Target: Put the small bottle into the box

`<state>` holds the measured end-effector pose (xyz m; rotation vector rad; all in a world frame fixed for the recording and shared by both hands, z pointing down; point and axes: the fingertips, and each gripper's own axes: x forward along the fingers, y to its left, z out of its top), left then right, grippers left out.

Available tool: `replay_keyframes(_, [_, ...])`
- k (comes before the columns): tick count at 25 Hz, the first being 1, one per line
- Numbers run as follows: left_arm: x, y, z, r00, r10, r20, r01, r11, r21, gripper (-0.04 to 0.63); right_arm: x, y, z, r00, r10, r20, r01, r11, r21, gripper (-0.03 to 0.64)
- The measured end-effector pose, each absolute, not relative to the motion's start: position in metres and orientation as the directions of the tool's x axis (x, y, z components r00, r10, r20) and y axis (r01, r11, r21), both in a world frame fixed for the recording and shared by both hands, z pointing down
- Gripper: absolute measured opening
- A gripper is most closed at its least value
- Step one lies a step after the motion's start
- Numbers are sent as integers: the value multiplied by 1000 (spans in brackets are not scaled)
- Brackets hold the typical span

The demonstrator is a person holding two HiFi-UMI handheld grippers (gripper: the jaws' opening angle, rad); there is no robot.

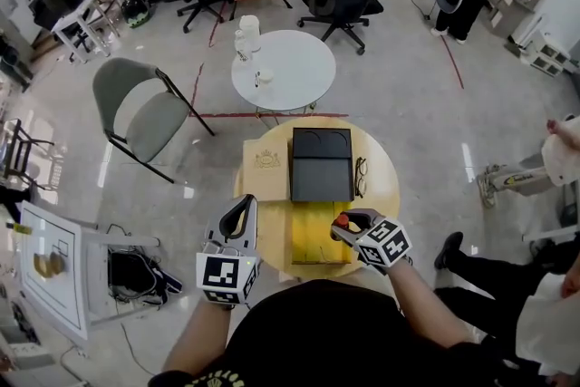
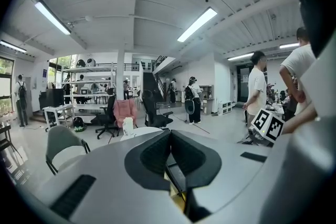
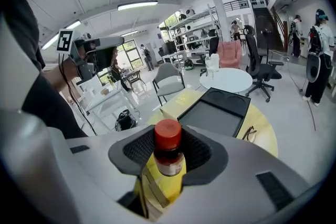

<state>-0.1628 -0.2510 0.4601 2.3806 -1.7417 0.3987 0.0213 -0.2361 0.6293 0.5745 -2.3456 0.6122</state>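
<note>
Our right claw [image 1: 347, 225] is clamped on the small bottle [image 3: 168, 155]. It grips the bottle by its sides, and the red cap sticks up above the claw. The bottle is up in the air, not resting on anything. It hangs over the yellow box [image 1: 311, 236], which sits at the near side of the round bench [image 1: 387, 186]. We think this is the box the bottle must go into, because the bottle is right above it. In the right gripper view we see yellow flaps under the bottle, so the box looks open, but we cannot see down inside it. Our left claw [image 2: 169, 149] is closed with nothing in it, and it waits by the left edge of the bench. Farther back on the bench lie a black tray [image 1: 322, 166], a tan box [image 1: 265, 169] touching the tray's left side, and a pair of glasses [image 1: 361, 177]. We think the step now is carrying the bottle to the box. Next we need to bring the bottle straight down between the flaps, keep it upright, and then let the right claw open.
</note>
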Motion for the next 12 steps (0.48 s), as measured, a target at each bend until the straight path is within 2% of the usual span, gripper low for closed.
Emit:
replay_keyframes(6, [-166, -252, 463, 287, -901, 326, -949, -314, -32, 18, 29, -230, 662, -672, -220, 707, -569, 765, -303, 161])
replay_keyframes(12, [-158, -252, 468, 309, -888, 340, -940, -340, -36, 18, 37, -215, 704, -626, -147, 766, -581, 743, -332, 158])
